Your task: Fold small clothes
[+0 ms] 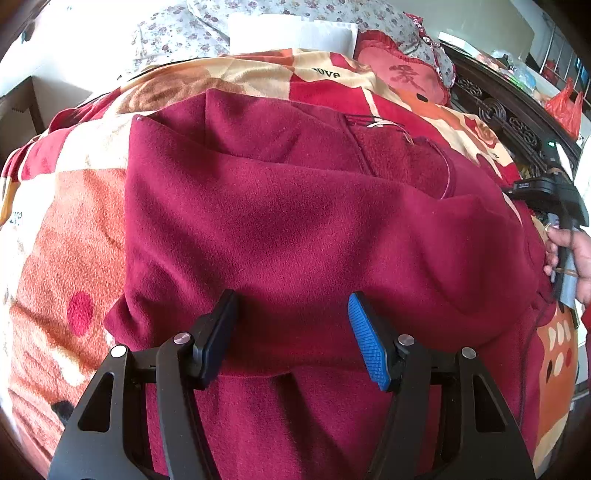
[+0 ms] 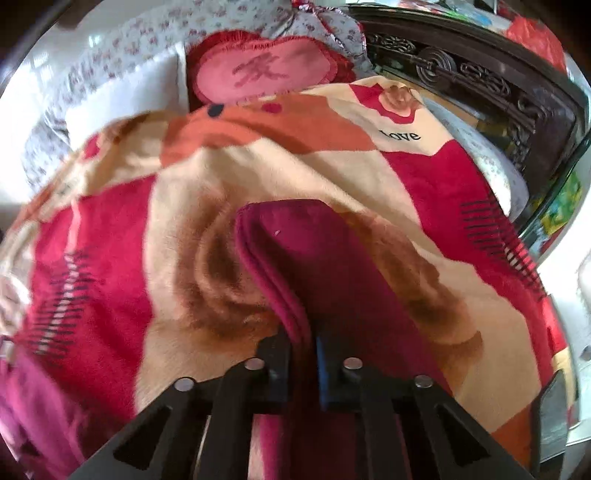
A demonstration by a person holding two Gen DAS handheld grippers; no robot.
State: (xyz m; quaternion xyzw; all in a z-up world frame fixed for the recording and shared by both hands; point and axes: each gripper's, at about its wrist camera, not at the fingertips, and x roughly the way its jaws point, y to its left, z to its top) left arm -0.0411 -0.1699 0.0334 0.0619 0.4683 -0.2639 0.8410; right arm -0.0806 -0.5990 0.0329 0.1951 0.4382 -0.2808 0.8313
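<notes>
A: We see the maroon fleece garment (image 1: 295, 206) spread on the patterned blanket (image 1: 66, 229), soft and floppy.

B: Our right tongs (image 2: 303, 354) pinch its doubled edge; our left tongs (image 1: 291, 336) gape above its near hem.

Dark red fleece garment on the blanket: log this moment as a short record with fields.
garment: dark red fleece garment, spread on the patterned red and cream blanket
left gripper: open, jaws apart over the garment's near part
right gripper: shut on a layered edge of the garment
behind: pink heart-shaped cushion, floral bedding
fold: not finished
</notes>
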